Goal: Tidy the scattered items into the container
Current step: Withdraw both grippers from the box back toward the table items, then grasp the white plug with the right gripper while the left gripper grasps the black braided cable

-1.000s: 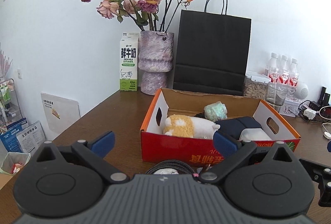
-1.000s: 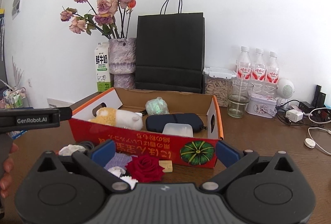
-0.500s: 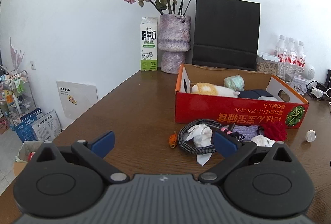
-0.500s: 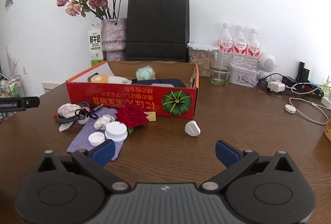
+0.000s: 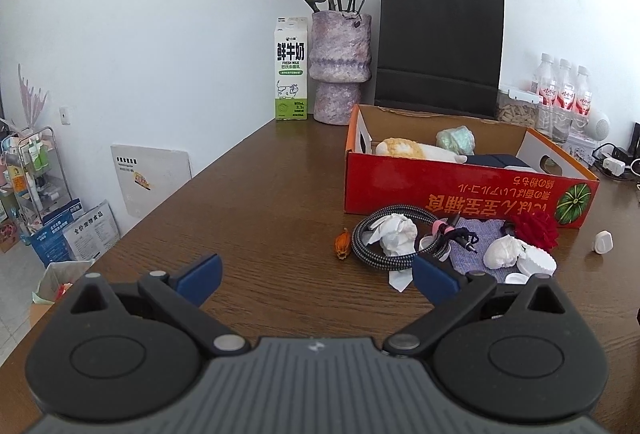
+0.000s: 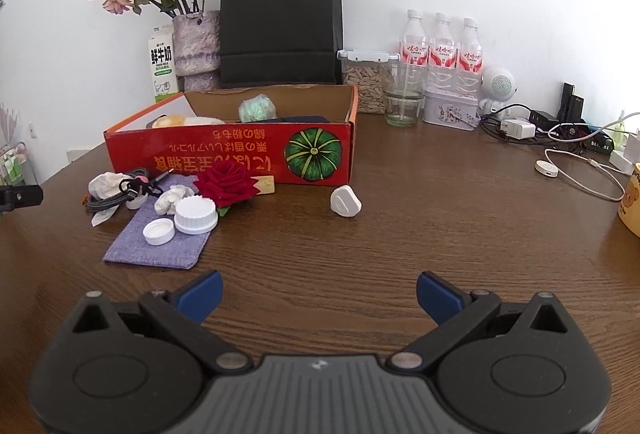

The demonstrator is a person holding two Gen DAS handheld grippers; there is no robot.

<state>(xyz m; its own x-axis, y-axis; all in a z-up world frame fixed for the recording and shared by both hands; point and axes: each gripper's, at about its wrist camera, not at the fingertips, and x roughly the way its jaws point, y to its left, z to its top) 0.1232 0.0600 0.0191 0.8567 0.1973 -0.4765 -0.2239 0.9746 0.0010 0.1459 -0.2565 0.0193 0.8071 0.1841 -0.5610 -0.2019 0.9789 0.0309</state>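
Inside red box: plush toy, pouch.

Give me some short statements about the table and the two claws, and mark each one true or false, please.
1. Both claws are open and hold nothing: left claw, right claw. True.
2. The red rose lies inside the red box. False: it lies on the table in front of the box.
3. Two white caps rest on the purple cloth. True.
4. The braided cable is already in the box. False: it is coiled on the table.
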